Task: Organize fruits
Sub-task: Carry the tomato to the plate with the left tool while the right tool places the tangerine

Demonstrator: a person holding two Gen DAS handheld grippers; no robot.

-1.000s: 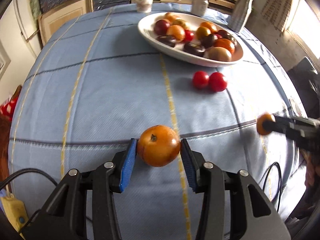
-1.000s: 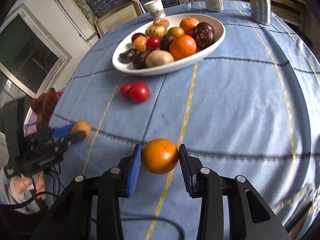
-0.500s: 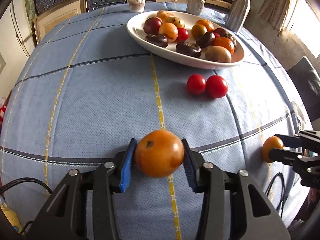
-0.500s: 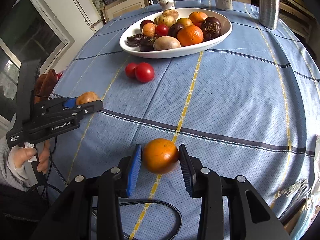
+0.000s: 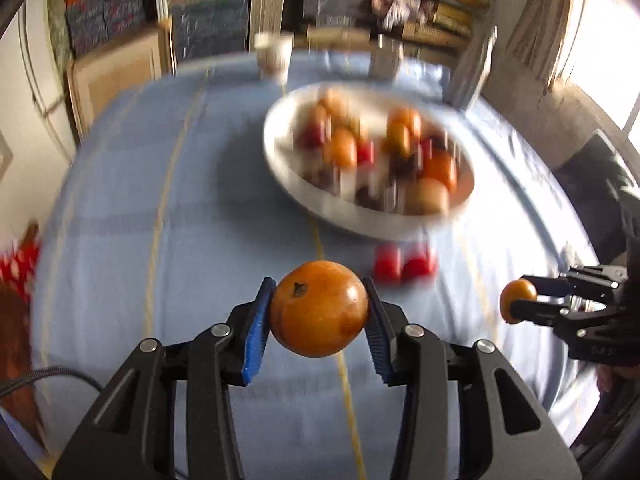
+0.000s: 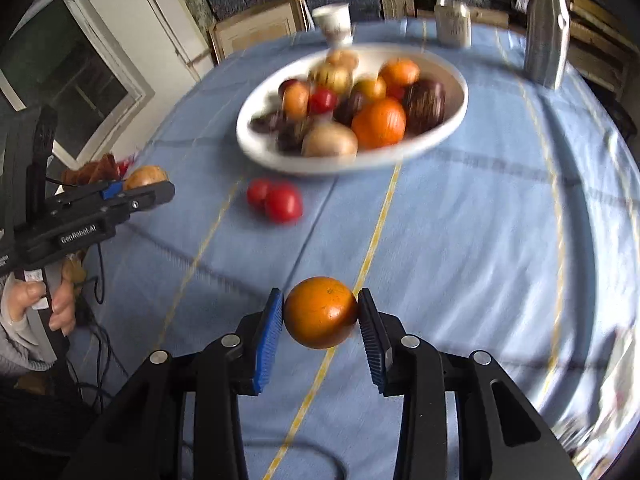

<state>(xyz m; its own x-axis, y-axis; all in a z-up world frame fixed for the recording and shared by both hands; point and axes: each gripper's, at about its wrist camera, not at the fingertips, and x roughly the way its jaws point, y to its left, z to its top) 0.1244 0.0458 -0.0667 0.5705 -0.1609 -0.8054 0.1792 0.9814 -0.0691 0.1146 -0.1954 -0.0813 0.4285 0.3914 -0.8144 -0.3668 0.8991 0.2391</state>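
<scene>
My left gripper point(image 5: 318, 322) is shut on an orange-brown persimmon point(image 5: 319, 309) and holds it above the blue tablecloth. My right gripper point(image 6: 320, 322) is shut on an orange point(image 6: 321, 312), also above the cloth. A white oval plate point(image 5: 298, 196) point(image 6: 448, 128) piled with several fruits sits further back on the table. Two red tomatoes point(image 5: 404, 266) point(image 6: 276, 200) lie on the cloth just in front of the plate. The right gripper with its orange shows at the right of the left wrist view point(image 5: 520, 306); the left gripper shows at the left of the right wrist view point(image 6: 138, 186).
A paper cup point(image 6: 334, 26), a jar point(image 6: 452, 24) and a tall grey jug point(image 6: 546, 28) stand behind the plate. Cables point(image 6: 100, 332) hang at the table's near left edge. Boxes and shelves line the far wall.
Both grippers have lifted and tilted up with their fruits still held; the views now blur and look further across the table toward the plate.
</scene>
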